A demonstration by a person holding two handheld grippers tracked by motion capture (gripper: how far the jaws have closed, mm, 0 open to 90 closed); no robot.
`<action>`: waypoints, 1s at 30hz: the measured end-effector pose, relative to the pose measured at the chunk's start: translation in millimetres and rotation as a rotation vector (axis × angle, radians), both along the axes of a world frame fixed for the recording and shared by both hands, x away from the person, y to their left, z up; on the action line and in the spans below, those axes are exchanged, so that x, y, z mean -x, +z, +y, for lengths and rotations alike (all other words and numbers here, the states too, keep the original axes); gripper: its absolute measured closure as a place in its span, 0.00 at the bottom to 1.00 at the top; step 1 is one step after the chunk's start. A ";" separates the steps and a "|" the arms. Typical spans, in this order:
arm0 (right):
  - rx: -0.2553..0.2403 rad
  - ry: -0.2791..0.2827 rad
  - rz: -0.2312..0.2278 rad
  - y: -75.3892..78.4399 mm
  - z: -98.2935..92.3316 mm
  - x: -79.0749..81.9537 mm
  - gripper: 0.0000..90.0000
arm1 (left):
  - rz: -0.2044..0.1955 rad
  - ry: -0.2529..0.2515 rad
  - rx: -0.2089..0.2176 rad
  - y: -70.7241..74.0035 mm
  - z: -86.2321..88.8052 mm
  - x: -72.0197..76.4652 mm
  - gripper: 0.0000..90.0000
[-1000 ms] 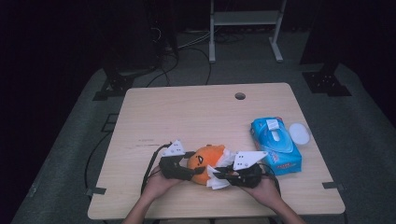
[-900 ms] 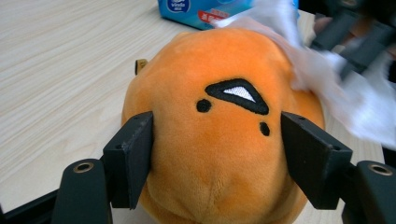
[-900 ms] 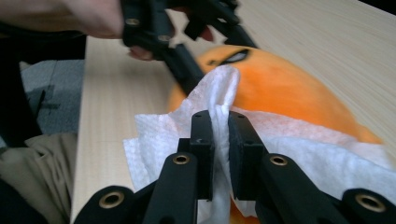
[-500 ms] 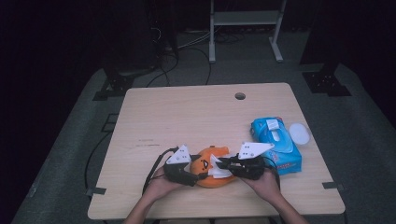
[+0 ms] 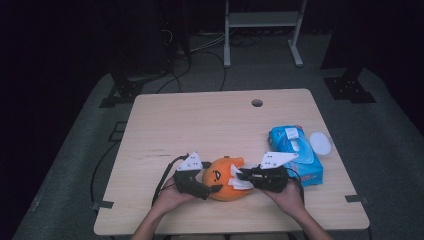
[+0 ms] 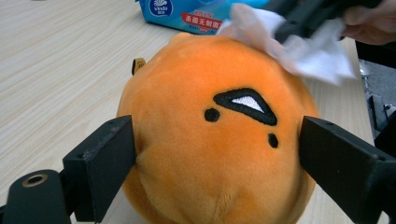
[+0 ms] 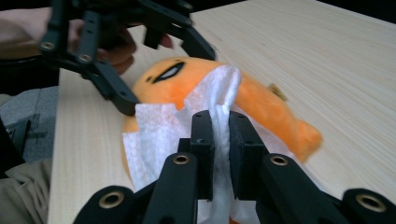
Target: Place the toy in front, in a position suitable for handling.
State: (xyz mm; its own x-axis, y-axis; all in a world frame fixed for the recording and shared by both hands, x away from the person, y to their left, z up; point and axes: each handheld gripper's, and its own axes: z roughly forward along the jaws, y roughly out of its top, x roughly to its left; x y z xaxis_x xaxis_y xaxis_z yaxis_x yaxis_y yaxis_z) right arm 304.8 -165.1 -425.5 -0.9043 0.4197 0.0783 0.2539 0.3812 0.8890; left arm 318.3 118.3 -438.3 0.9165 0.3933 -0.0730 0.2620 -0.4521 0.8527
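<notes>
A round orange plush toy [image 6: 215, 135] – soft, fuzzy, with black stitched marks – is lying near the front edge of the pale wooden table [image 5: 200, 125]. The left gripper [image 6: 217, 154] is standing around it; its flat black jaws have just been opening and are resting beside the plush on both sides. The right gripper [image 7: 219, 135] is pinching a thin white crumpled tissue [image 7: 159, 130] tightly – the tissue is lying against the toy. A glossy blue wipes pack [image 5: 295, 152] is sitting just beside.

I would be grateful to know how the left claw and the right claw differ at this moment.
The left claw stands wide around the orange plush toy, its jaws having just opened; the right claw is shut on a white tissue. The left steadies the toy, while the right presses tissue onto it. Both are black and hand-held.
</notes>
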 end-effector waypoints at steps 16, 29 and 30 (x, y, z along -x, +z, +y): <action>0.011 -0.034 0.001 0.5 -4.5 -4.7 0.89 | 0.022 -0.029 -0.016 -1.1 8.1 -2.7 0.17; -0.036 0.006 -0.024 10.1 8.1 1.7 0.89 | -0.047 -0.096 -0.015 -3.3 -3.7 7.6 0.31; -0.032 0.009 -0.025 9.3 9.6 1.7 0.89 | -0.052 -0.097 -0.020 -3.1 -3.6 8.3 0.31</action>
State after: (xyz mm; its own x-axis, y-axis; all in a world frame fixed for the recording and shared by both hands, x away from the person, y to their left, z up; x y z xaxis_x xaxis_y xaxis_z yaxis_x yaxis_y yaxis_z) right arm 303.1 -155.5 -416.2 -0.9098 0.4092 0.0690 0.2280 0.3542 0.9070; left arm 310.0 114.7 -441.4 0.9527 0.3034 -0.0172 0.1715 -0.4902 0.8546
